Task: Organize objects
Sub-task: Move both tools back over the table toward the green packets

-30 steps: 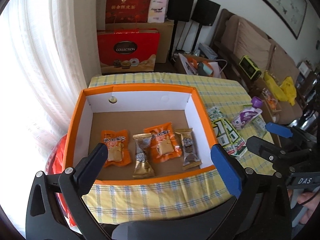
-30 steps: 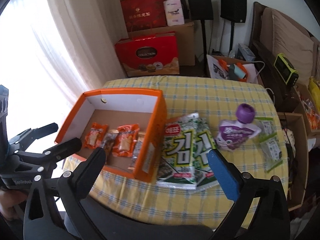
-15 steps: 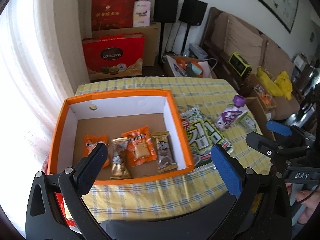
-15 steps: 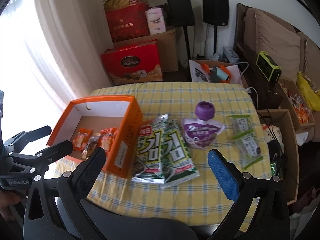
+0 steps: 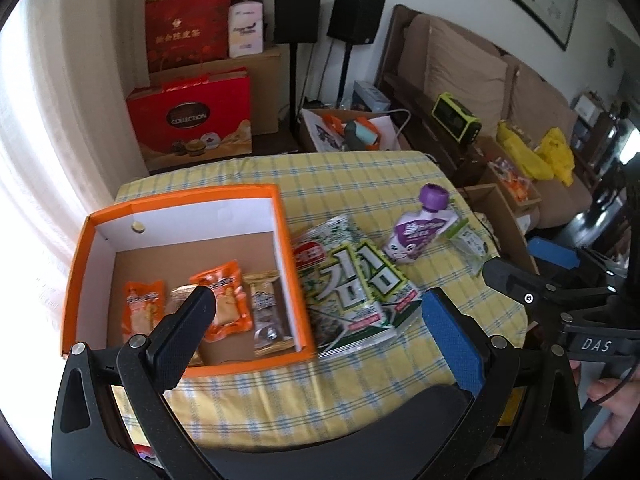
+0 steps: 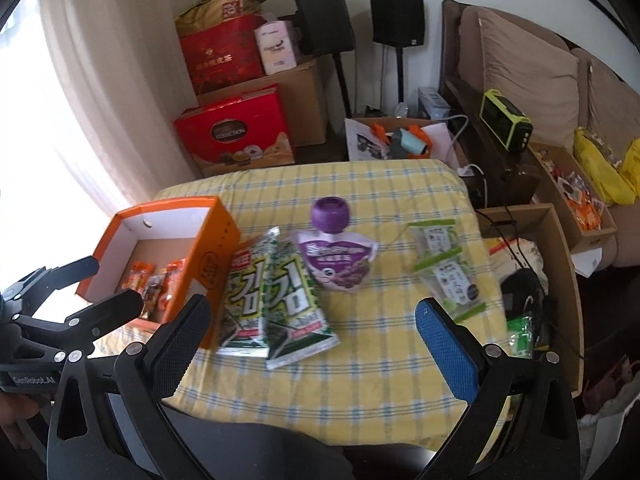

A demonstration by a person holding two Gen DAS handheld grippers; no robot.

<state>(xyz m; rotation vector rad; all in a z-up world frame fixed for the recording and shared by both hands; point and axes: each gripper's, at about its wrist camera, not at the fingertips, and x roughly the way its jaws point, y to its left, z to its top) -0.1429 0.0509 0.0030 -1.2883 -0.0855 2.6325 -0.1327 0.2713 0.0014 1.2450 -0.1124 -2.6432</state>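
Note:
An orange box [image 5: 288, 256] [image 6: 216, 252] stands on the left of the yellow checked table and holds several small snack packets [image 5: 224, 300]. Two green seaweed packs [image 5: 352, 284] [image 6: 276, 296] lie just right of the box. A purple-capped pouch [image 5: 420, 228] [image 6: 340, 256] lies beyond them, with two small green-edged packets [image 6: 444, 264] further right. My left gripper [image 5: 316, 328] is open and empty above the table's front edge. My right gripper [image 6: 312, 340] is open and empty, above the front of the table near the seaweed packs.
The table [image 6: 380, 380] ends near both grippers. Red gift boxes [image 6: 236, 132], cardboard boxes and two black speakers [image 6: 396, 16] stand behind it. A sofa and open cartons [image 6: 560, 216] are on the right. A curtain hangs on the left.
Both views have shifted: the box now sits further left and the seaweed packs, pouch and small packets have come more into view. Both grippers stay open and empty.

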